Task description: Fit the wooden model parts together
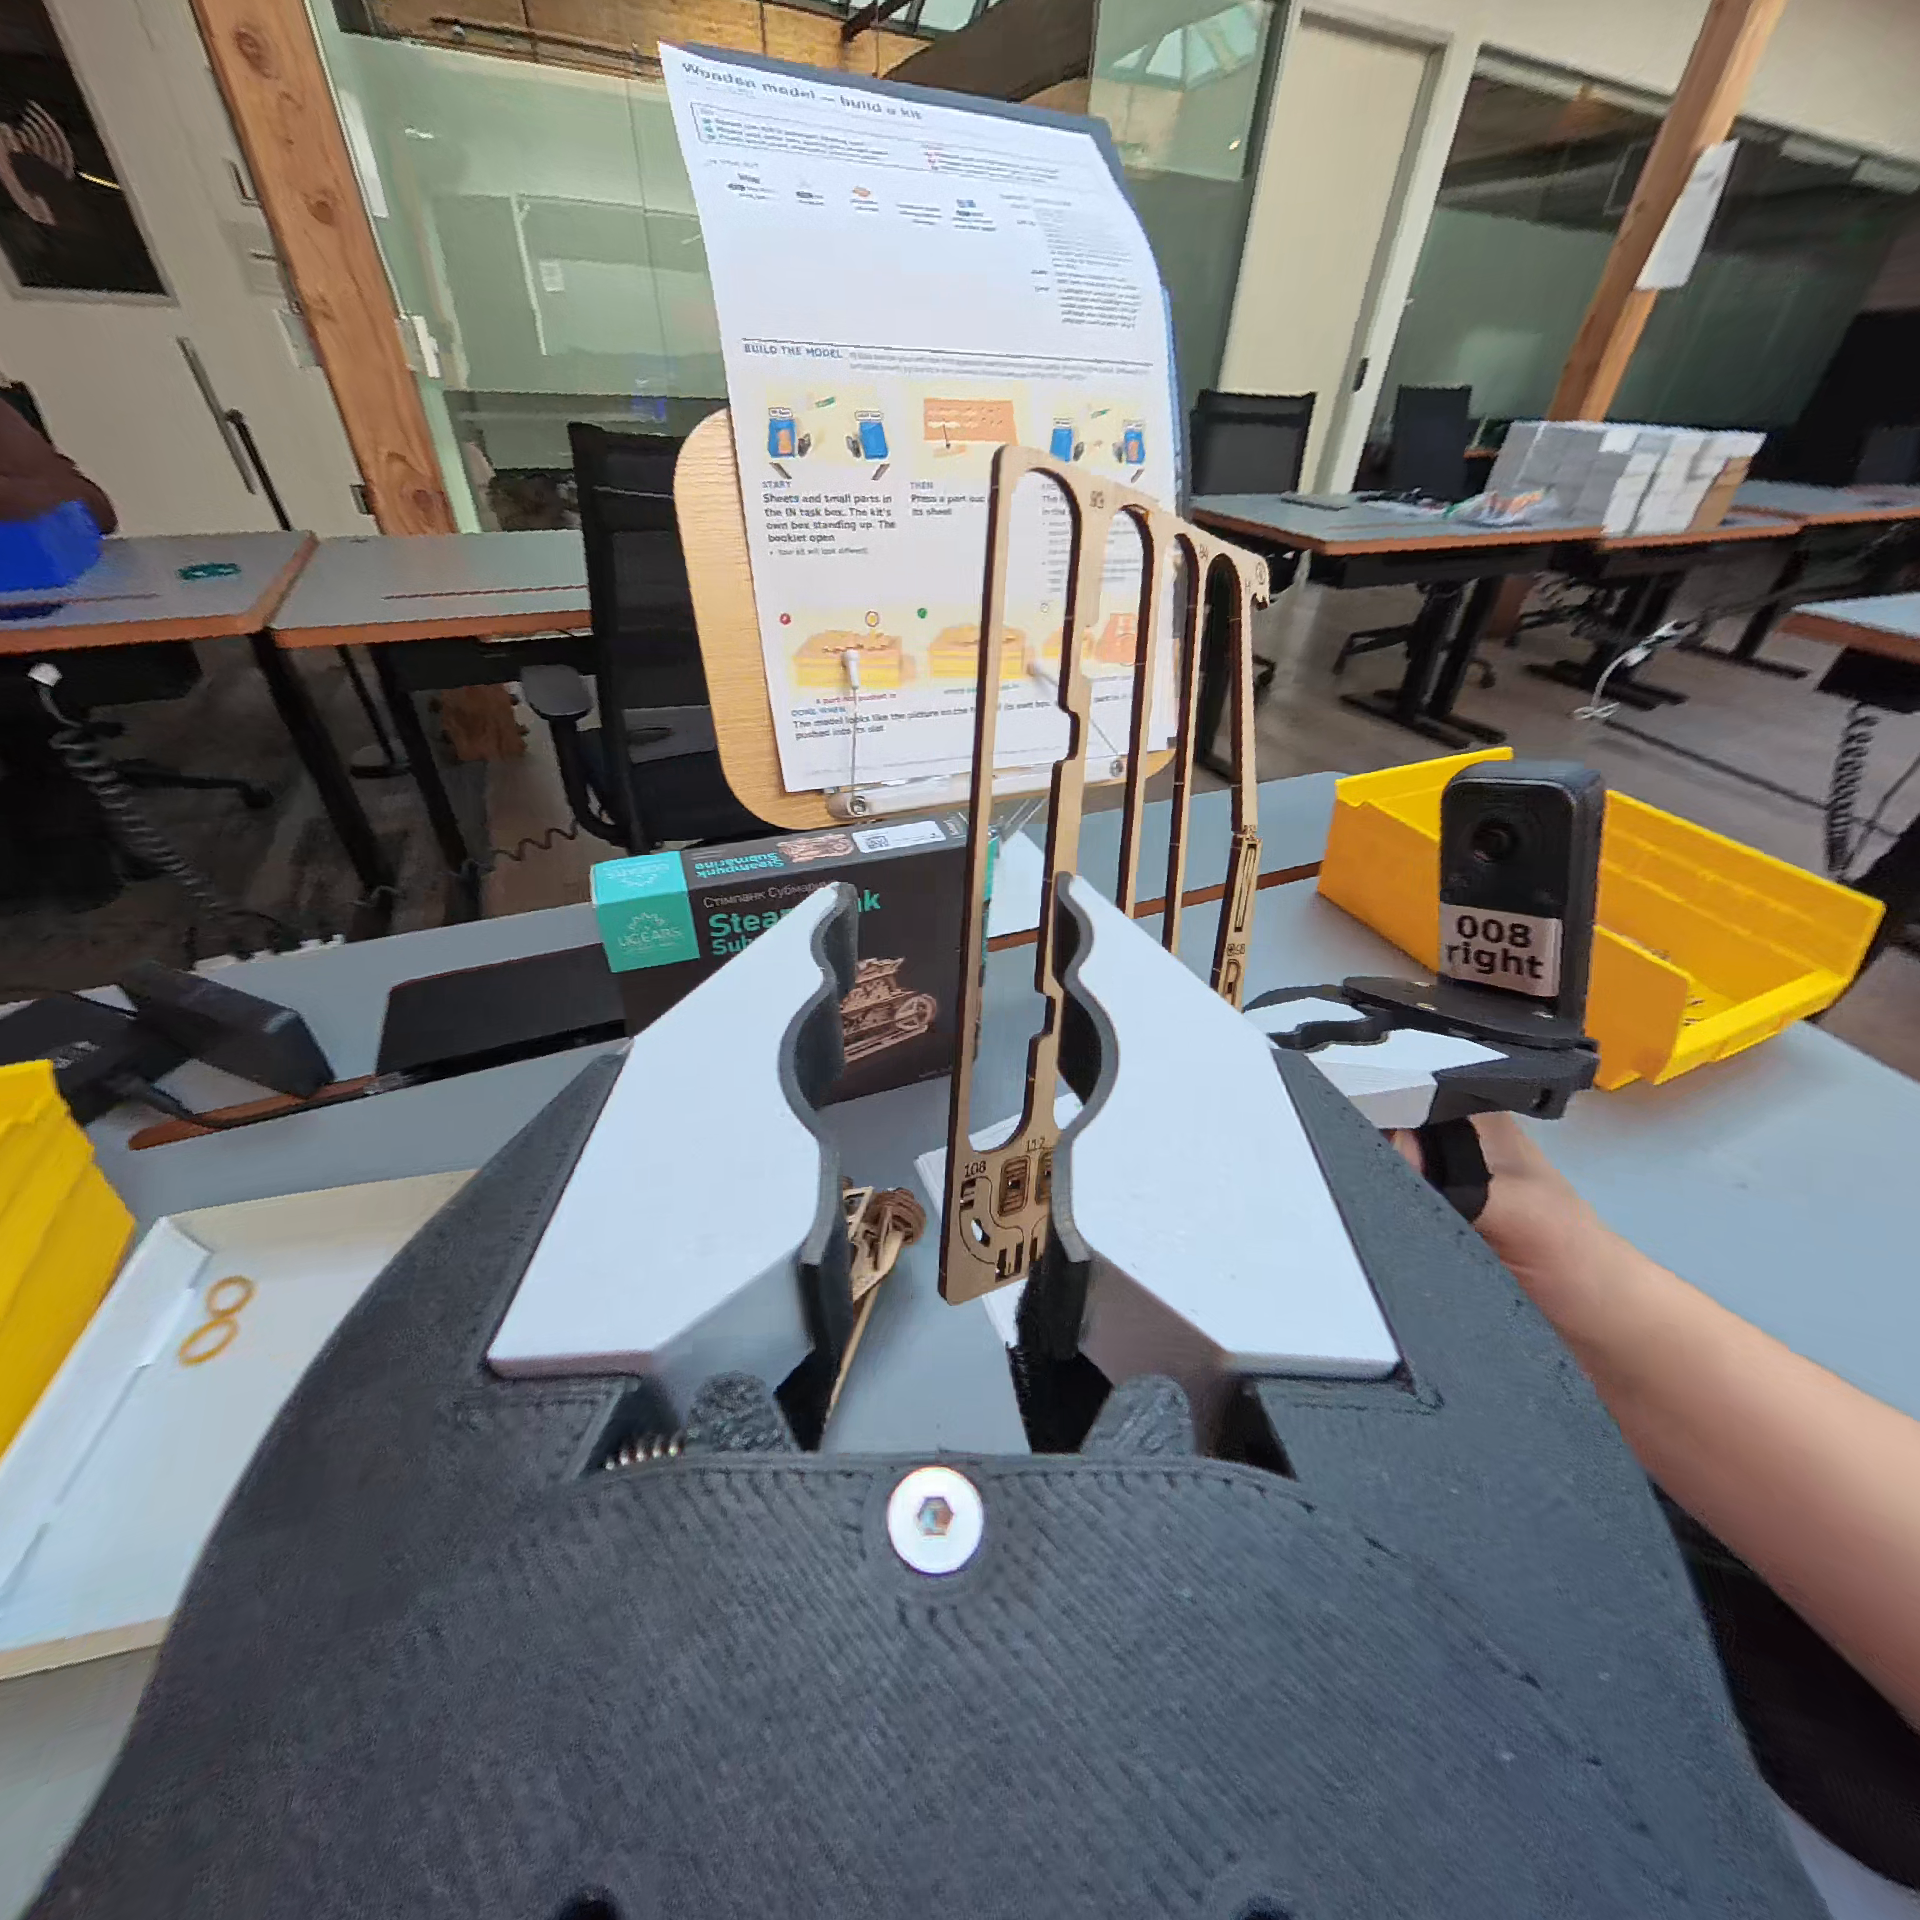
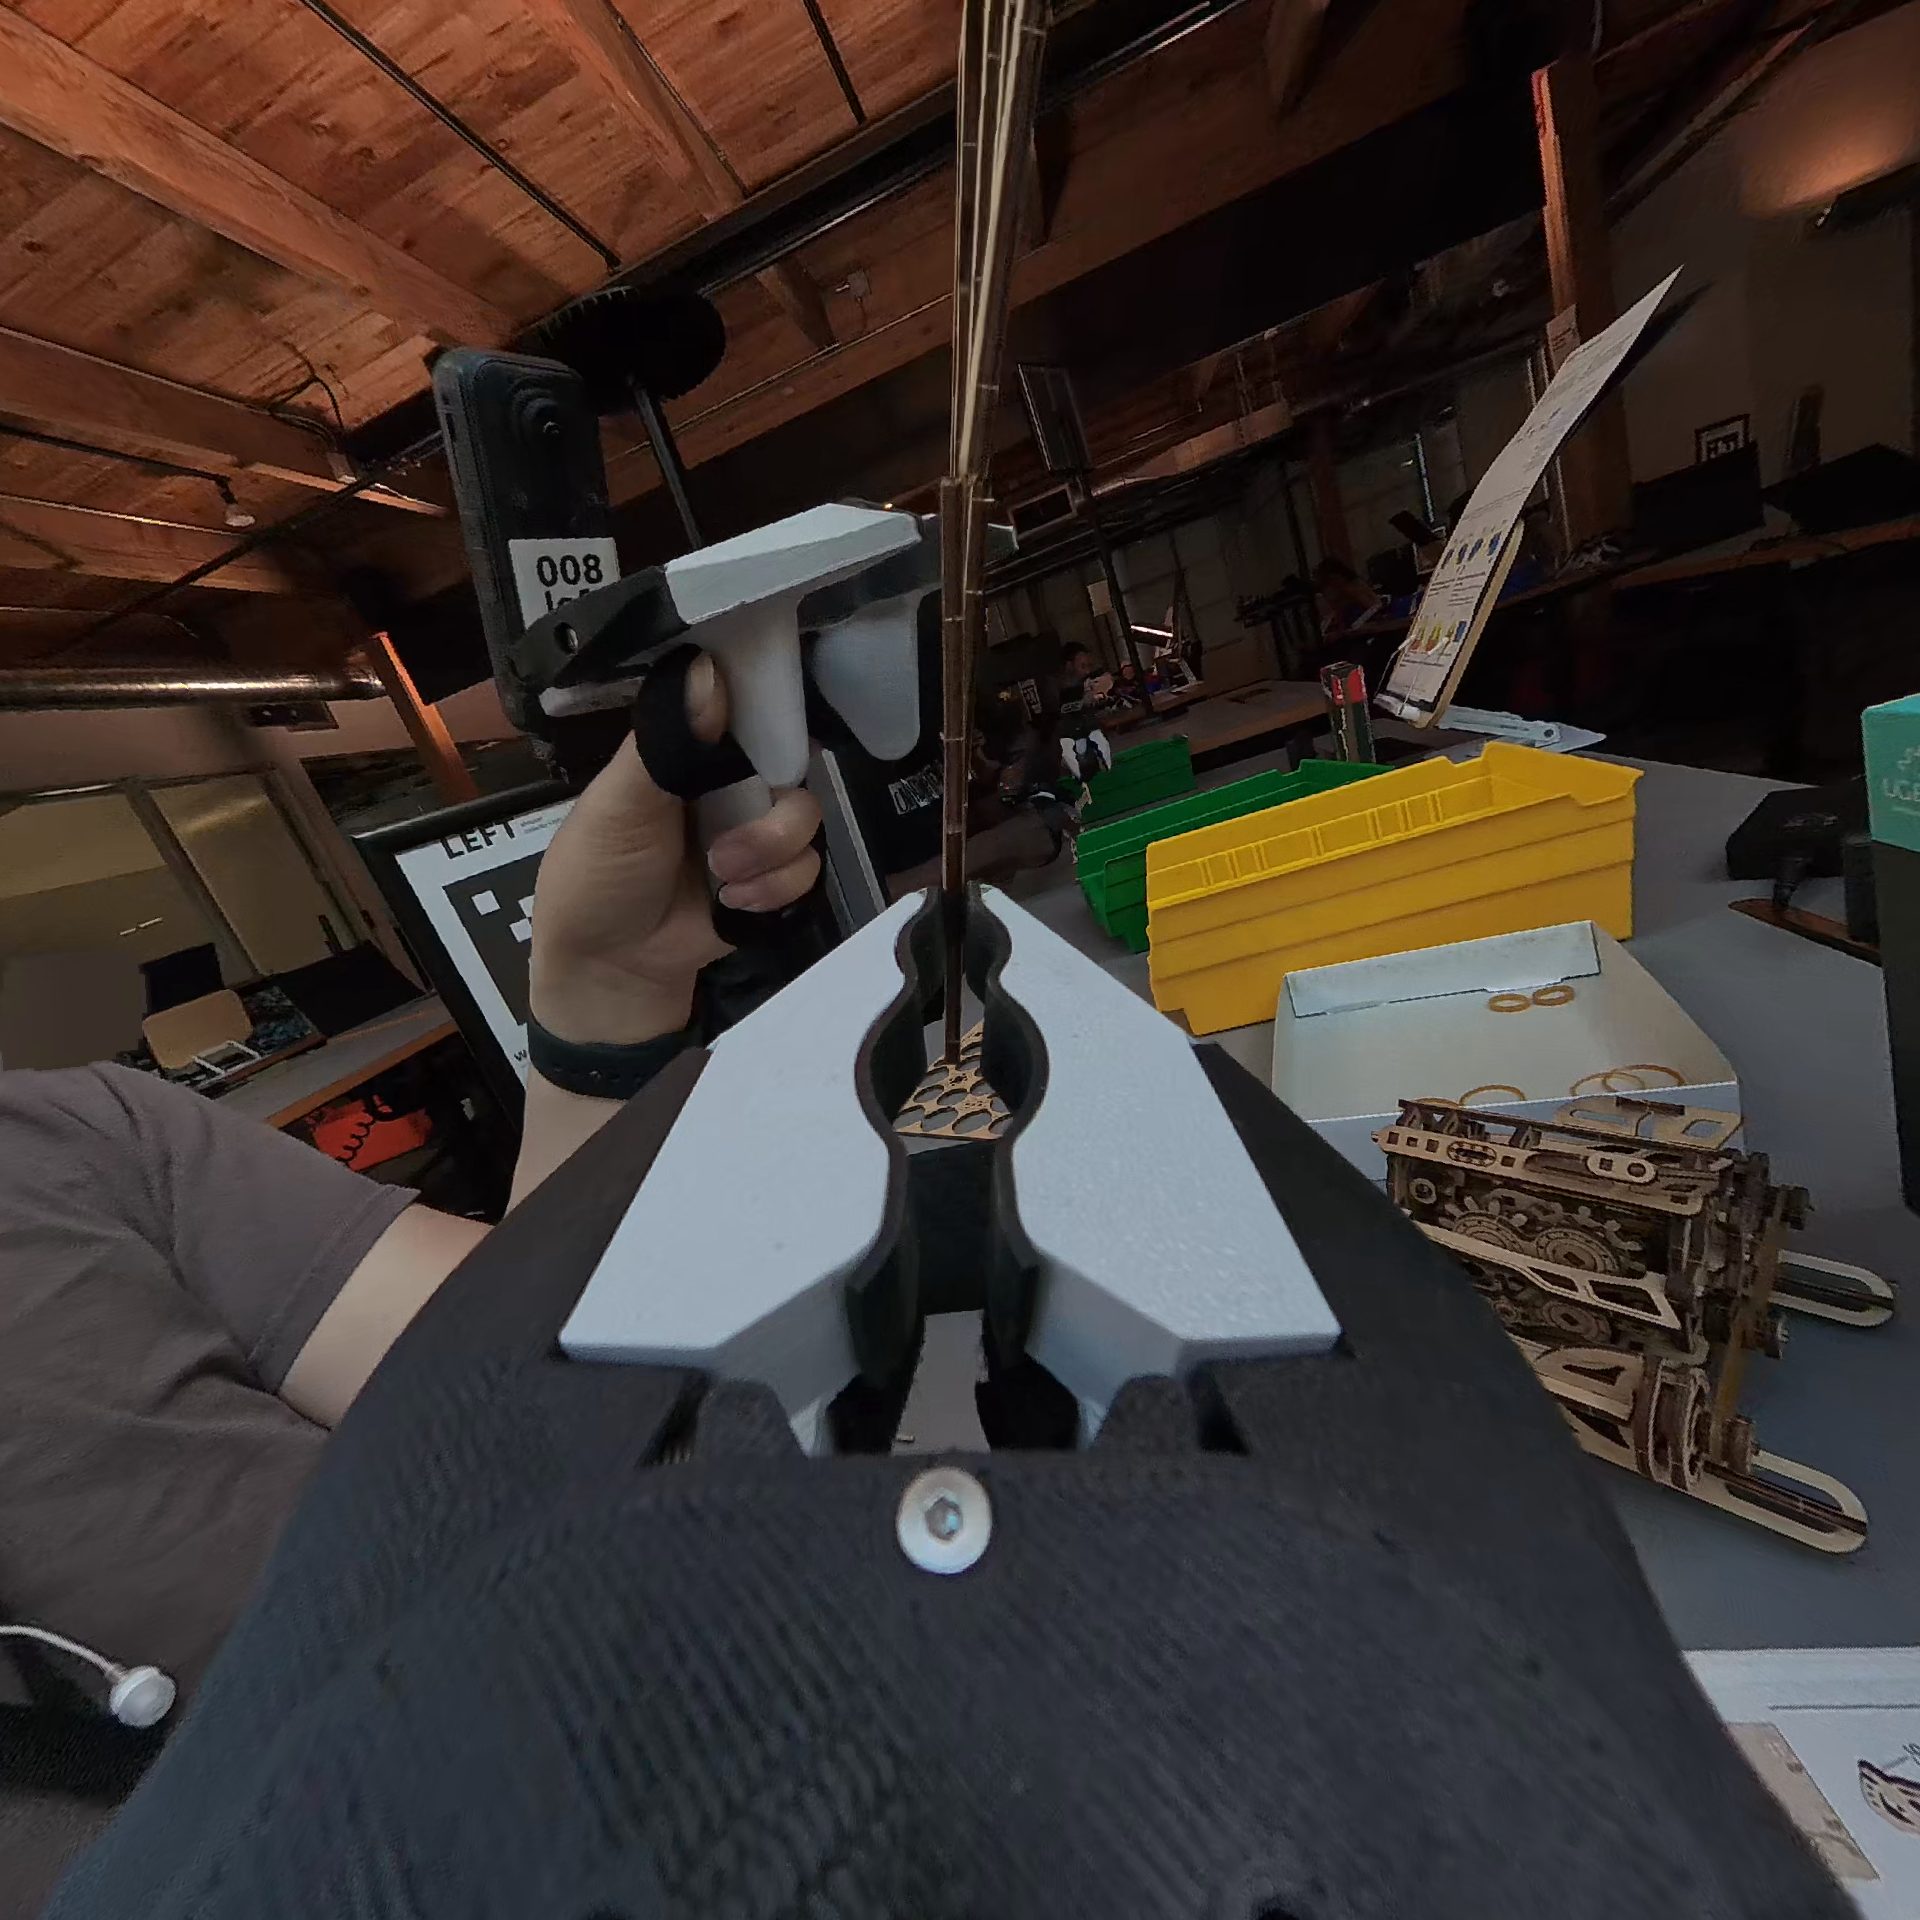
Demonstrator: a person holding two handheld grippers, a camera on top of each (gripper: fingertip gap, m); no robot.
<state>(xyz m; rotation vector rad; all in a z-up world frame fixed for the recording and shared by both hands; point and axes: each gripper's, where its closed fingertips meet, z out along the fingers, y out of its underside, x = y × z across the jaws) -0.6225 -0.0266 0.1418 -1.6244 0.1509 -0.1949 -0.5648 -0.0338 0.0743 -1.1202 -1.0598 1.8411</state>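
Observation:
A thin wooden parts sheet (image 1: 1081, 727) with long cut-out slots stands upright. My left gripper (image 1: 951, 914) is open; the sheet's lower end sits between its fingers, against the right finger (image 1: 1164, 1122). My right gripper (image 2: 951, 904) is shut on the sheet's edge (image 2: 961, 675), seen edge-on there. It also shows in the left wrist view (image 1: 1288, 1023), at the sheet's right side. The left gripper (image 2: 831, 613) shows behind the sheet in the right wrist view. A partly built wooden model (image 2: 1621, 1278) lies on the grey table (image 2: 1714, 1579). A small perforated wooden piece (image 2: 951, 1101) shows between the right fingers.
The kit box (image 1: 727, 935) and an instruction page on a stand (image 1: 935, 416) are straight ahead. Yellow bins (image 1: 1714, 935) (image 2: 1392, 873), a green bin (image 2: 1143, 831) and a white tray with rubber bands (image 2: 1507, 1029) stand around the work area. Left tips to right tips: about 10 cm. It is some 20 cm from my right tips to the partly built wooden model (image 2: 1621, 1278).

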